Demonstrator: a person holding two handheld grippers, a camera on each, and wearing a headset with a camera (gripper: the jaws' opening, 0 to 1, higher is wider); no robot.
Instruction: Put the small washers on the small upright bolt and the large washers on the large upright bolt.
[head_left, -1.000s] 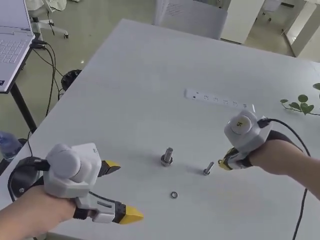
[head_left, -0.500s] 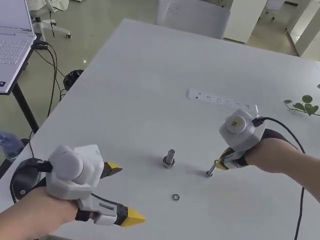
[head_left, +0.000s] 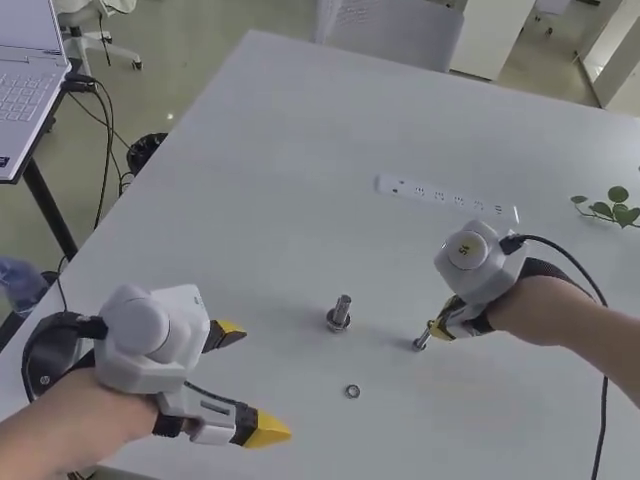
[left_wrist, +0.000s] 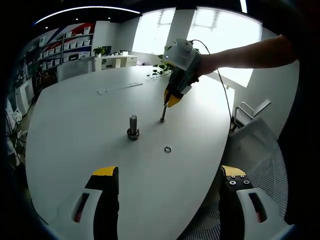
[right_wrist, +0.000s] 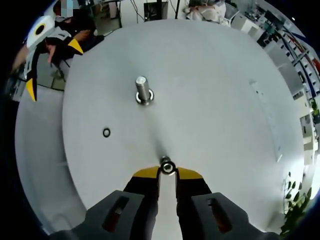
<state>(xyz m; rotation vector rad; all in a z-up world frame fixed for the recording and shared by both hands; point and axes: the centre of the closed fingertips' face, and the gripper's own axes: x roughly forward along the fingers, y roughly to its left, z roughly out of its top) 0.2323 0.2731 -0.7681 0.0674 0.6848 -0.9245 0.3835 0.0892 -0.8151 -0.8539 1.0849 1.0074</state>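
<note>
Small bolt (head_left: 421, 340), beside the large bolt (head_left: 340, 314), has the right hand-held gripper (head_left: 437, 329) narrowed at its tip, perhaps seating a washer I cannot make out; left hand-held gripper (head_left: 249, 381) hangs wide

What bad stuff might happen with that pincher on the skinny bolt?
1. The tips of the right gripper sit at the top of the small bolt, which is thin; a sideways nudge might tip it over.
2. Something round sits at the tips; I cannot tell whether it is a washer or the bolt's top. A washer let go off-centre might miss and roll across the table.
3. A passing gripper might knock away the loose washer.
</note>
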